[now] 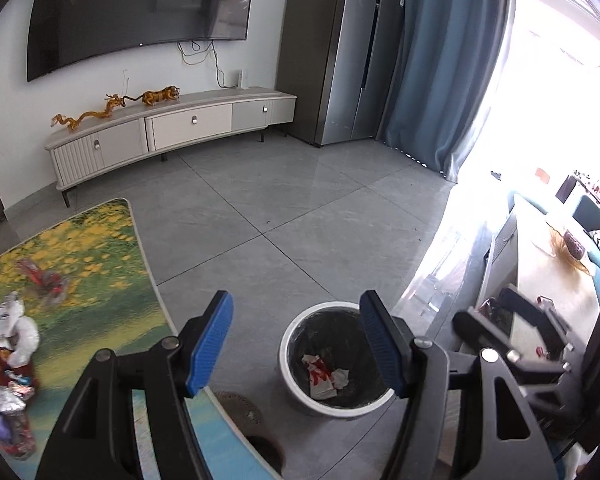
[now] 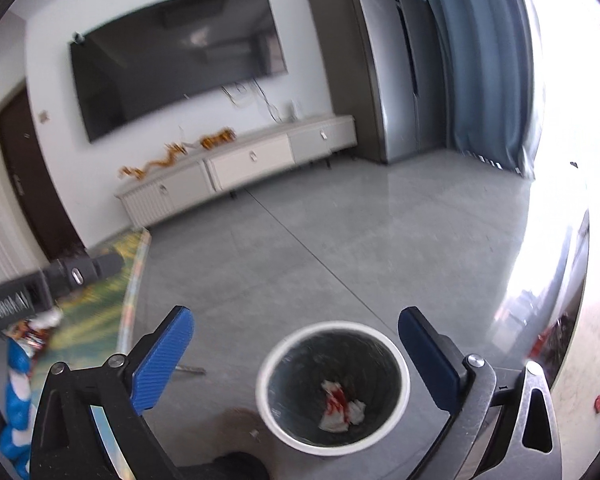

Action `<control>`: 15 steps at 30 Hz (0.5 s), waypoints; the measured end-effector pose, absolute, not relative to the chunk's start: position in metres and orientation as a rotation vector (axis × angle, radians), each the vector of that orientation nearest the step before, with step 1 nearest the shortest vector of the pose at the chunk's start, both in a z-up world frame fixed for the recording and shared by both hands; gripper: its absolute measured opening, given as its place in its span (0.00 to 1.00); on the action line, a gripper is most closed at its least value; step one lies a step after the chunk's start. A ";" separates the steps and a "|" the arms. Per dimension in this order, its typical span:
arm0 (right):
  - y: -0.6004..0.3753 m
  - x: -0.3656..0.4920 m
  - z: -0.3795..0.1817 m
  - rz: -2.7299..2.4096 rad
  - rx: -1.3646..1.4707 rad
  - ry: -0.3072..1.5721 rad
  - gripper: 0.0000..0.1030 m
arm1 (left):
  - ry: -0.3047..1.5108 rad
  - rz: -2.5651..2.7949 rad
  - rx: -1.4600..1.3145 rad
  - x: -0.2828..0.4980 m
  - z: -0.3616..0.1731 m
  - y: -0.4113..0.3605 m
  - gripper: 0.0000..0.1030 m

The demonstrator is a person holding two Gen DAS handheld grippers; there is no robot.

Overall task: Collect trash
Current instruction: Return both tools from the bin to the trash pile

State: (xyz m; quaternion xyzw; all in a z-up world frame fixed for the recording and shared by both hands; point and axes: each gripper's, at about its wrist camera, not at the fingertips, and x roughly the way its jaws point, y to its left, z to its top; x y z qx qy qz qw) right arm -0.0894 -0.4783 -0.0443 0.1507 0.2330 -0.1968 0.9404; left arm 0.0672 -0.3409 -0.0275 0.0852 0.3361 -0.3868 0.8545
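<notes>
Strong daylight enters from the window at three o'clock and burns out to pure white. It makes glare on the grey floor tiles. The right wrist view is blurred; both views bend and darken at the edges.

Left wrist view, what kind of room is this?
Most likely a home living room: a large wall-mounted TV hangs above a long low media cabinet, with a floor-length blue curtain by a bright window.

Ahead of the grippers: wall television, low cabinet bearing amber figurines, possibly glass; refrigerator, blue curtain.
</notes>
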 end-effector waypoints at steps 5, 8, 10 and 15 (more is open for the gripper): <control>-0.445 -0.105 -0.005 -0.351 0.258 0.355 1.00 | 0.639 -0.741 0.196 0.051 -0.007 -0.300 0.62; -0.430 -0.113 0.013 -0.316 0.256 0.303 1.00 | 0.601 -0.707 0.182 0.044 0.008 -0.270 0.62; -0.421 -0.115 0.023 -0.281 0.252 0.290 1.00 | 0.577 -0.687 0.177 0.040 0.016 -0.251 0.62; -0.389 -0.116 0.043 -0.206 0.210 0.277 1.00 | 0.542 -0.635 0.135 0.032 0.031 -0.197 0.62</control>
